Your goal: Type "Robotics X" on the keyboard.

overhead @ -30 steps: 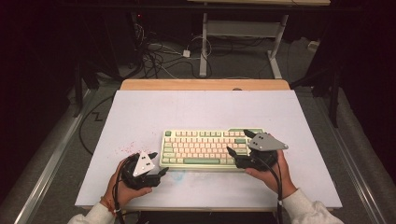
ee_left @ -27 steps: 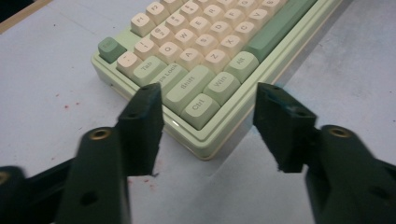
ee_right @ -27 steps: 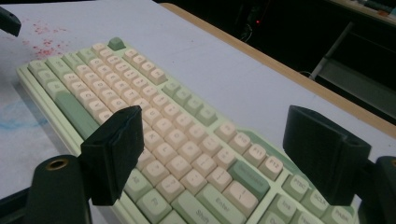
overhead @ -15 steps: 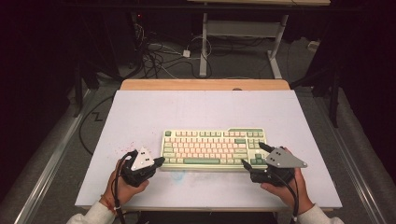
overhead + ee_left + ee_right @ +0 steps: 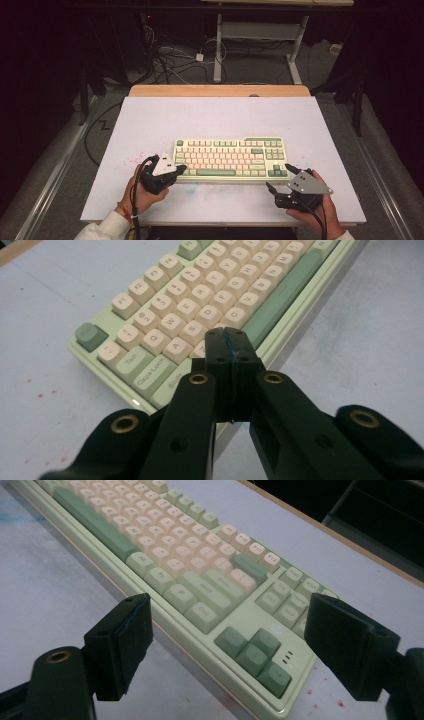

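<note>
My left gripper (image 5: 176, 169), jaws pressed together, hovers at the pale green keyboard (image 5: 230, 158) mid-table, near its Shift key. My right gripper (image 5: 278, 179) gapes beside the arrow keys. Dropping either could mash unintended keys.

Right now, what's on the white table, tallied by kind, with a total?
Keyboards: 1, the pale green keyboard
Grippers: 2, the left gripper shut at the keyboard's left end, the right gripper open just off its right corner
Total: 3
</note>
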Tool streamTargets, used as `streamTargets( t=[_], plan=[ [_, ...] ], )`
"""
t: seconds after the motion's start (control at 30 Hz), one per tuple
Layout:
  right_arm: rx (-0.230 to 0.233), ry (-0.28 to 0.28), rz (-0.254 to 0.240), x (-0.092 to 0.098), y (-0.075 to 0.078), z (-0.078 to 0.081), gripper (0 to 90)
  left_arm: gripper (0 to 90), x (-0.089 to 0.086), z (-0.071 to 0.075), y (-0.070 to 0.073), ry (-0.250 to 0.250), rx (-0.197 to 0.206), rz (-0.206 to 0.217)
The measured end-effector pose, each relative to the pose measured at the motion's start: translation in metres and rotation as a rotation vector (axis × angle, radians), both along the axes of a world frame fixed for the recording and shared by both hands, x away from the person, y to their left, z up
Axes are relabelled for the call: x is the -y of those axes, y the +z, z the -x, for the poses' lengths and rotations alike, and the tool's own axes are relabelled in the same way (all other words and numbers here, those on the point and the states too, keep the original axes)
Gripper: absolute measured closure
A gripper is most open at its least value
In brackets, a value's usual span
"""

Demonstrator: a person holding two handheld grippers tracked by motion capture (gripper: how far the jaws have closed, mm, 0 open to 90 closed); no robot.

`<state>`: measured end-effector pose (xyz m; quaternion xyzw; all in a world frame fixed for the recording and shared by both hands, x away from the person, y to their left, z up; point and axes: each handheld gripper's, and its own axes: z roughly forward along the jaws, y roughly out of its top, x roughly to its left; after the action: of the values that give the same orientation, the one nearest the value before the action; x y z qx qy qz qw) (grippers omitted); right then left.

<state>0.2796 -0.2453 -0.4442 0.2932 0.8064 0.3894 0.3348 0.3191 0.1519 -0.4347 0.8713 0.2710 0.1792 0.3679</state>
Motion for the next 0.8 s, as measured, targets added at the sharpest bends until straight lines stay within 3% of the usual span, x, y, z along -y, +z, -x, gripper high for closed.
streamTargets(
  t=[0.3,0.8],
  plan=[
    [0.002,0.011,-0.004,-0.002,-0.002,0.0,19.5,87.3,0.023,-0.012,0.001,-0.049,-0.016,-0.023],
    [-0.007,0.007,0.015,-0.002,-0.003,-0.002,19.5,87.0,0.048,-0.032,-0.008,-0.069,-0.049,-0.059]
  ],
)
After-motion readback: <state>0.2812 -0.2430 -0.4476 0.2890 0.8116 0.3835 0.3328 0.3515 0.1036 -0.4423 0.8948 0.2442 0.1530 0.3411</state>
